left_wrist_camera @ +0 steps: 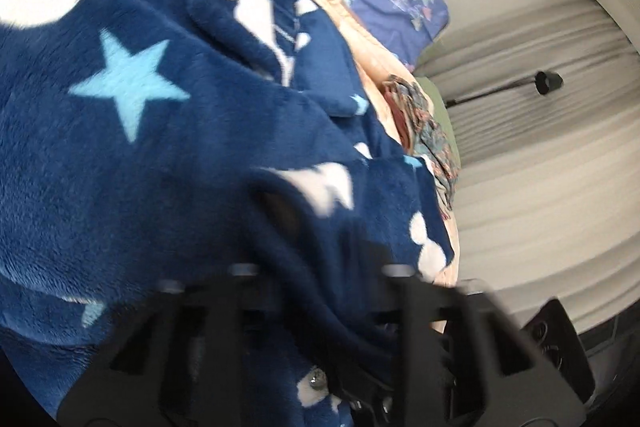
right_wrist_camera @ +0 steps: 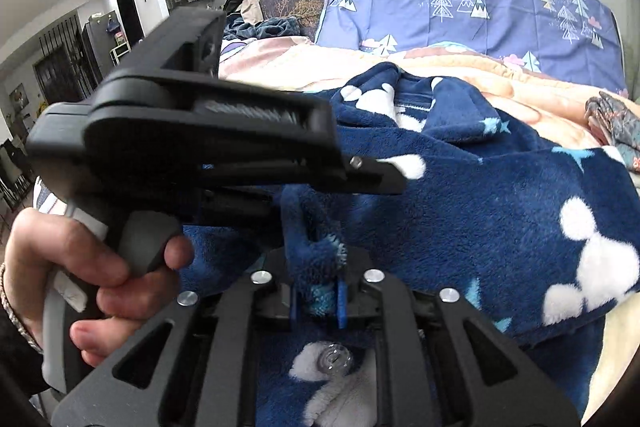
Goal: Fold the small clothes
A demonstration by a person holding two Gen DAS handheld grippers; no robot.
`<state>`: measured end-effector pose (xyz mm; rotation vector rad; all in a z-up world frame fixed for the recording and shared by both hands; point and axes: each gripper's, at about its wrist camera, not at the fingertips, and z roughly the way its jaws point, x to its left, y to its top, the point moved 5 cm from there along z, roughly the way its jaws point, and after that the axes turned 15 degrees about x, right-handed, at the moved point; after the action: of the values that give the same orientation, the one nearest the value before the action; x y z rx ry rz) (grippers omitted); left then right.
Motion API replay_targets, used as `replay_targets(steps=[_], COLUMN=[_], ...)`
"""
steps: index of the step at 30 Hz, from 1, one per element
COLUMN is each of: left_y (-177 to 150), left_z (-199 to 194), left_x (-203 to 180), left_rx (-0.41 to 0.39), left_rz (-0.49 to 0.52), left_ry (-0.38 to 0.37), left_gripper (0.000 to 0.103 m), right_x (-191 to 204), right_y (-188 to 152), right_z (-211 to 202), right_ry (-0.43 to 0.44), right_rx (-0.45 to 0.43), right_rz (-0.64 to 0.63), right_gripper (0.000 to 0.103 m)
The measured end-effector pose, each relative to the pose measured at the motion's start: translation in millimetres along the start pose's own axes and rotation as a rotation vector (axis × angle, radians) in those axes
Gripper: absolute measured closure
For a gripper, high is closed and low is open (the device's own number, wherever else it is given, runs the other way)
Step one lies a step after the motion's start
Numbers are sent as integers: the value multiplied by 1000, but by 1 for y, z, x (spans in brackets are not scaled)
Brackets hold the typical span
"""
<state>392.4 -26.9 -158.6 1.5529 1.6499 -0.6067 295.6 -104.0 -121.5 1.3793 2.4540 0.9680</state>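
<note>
A navy fleece garment (left_wrist_camera: pixel 140 147) with white shapes and light blue stars lies spread on the bed and fills the left wrist view. A ridge of it runs between the blurred black fingers of my left gripper (left_wrist_camera: pixel 316 267), whose tips the cloth hides. Seen from the side in the right wrist view, the left gripper (right_wrist_camera: pixel 384 179) is held by a hand (right_wrist_camera: pixel 100 267), its jaws together on a raised fold of the garment (right_wrist_camera: pixel 480 207). My right gripper (right_wrist_camera: pixel 319 301) is shut on a bunched edge of the same garment, pinched between its blue pads (right_wrist_camera: pixel 342 303).
A peach blanket (right_wrist_camera: pixel 460 67) lies under the garment, with a purple tree-print cover (right_wrist_camera: pixel 460 7) behind it. A patterned cloth (right_wrist_camera: pixel 616 127) sits at the bed's right edge. Beside the bed are a pale ribbed surface (left_wrist_camera: pixel 540 167) and a black rod (left_wrist_camera: pixel 504 89).
</note>
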Motion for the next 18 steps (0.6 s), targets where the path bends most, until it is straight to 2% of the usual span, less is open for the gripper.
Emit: replay_targets(steps=[1,2,4,5,6,7,11,15,18], left_y=[1,1,3,3,4,5,17,32,40], left_z=[0,-1,-5,-9,-13,-17,-38,-61,-79], left_x=[2,2,-4,-8,-14,-17,-51,-97,-116], left_rx=[-2,-7,-19,-25,-28,-29,-39,-45,-45], left_rz=[-16,-22,-2,13,25,34,70,136,138], left_ry=[-23,-37,-37,-39,-44,-48,-78,-80,-96], left_gripper=[91,91,92,92,92,92,92,92,92], right_x=[-1,1,3,2,1,2,-21,-87,-141], right_y=[3,2,0,-1,-1,-3,-8,-4,-3], right_z=[0,-3,-11,-20,-26,-33,-72,-111,-132], right_ry=[19,38,30,52,65,77,160,354,382], right_rx=[7,13,6,-5,-18,-36,-112,-208,-278], right_rz=[5,9,18,20,30,42,121,360,509], right_gripper=[75,60,55,48,34,30,28,26,22])
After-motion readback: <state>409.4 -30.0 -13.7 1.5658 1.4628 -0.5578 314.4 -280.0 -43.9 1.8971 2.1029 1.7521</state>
